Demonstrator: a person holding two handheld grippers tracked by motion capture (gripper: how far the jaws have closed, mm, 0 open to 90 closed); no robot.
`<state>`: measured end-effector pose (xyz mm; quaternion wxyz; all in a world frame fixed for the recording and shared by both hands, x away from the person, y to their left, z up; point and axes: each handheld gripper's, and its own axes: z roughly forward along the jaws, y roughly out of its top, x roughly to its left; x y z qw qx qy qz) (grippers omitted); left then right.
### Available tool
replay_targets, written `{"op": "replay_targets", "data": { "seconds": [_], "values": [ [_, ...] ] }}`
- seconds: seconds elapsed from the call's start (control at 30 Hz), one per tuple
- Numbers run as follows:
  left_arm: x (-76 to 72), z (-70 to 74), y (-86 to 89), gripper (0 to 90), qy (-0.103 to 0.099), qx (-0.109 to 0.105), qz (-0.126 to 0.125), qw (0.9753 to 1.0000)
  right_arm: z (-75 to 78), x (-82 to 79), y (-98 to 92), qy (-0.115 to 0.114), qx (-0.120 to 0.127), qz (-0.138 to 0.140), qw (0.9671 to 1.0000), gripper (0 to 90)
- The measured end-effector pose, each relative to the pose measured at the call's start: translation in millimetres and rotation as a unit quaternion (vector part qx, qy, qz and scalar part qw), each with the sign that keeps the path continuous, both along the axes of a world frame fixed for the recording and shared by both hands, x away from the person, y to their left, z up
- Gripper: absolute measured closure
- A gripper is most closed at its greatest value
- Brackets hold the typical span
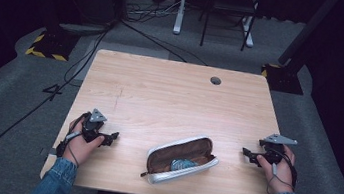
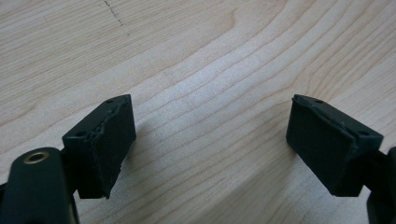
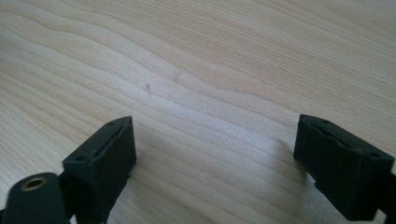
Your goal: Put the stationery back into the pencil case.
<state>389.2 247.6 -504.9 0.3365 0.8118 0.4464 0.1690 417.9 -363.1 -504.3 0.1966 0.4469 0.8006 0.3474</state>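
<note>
Surface: pale wood-grain tabletop [image 1: 170,97], on grey carpet in a dark room.
Pouch: unzipped white fabric pencil case with brown lining [image 1: 181,159] lies near the surface's front edge, between the 2 grippers, apart from both; something blue-grey sits inside.
Left gripper [image 1: 110,137]: held low over the front left of the surface, jaws wide apart with bare wood between them.
Right gripper [image 1: 247,153]: front right, jaws wide apart over bare wood.
Far side: round cable hole [image 1: 215,80]; beyond, floor cables and white frame legs [image 1: 179,12].
</note>
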Motion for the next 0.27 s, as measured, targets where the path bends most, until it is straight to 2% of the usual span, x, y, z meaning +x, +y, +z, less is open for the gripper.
{"op": "replay_targets", "data": {
  "seconds": [0.27],
  "values": [
    [1.5, 0.1, -0.8, 15.0, 0.002, 0.002, -0.004, 1.0, -0.2, 1.2, 1.4, 0.002, -0.003, -0.001, 1.0, 9.9]
  ]
}}
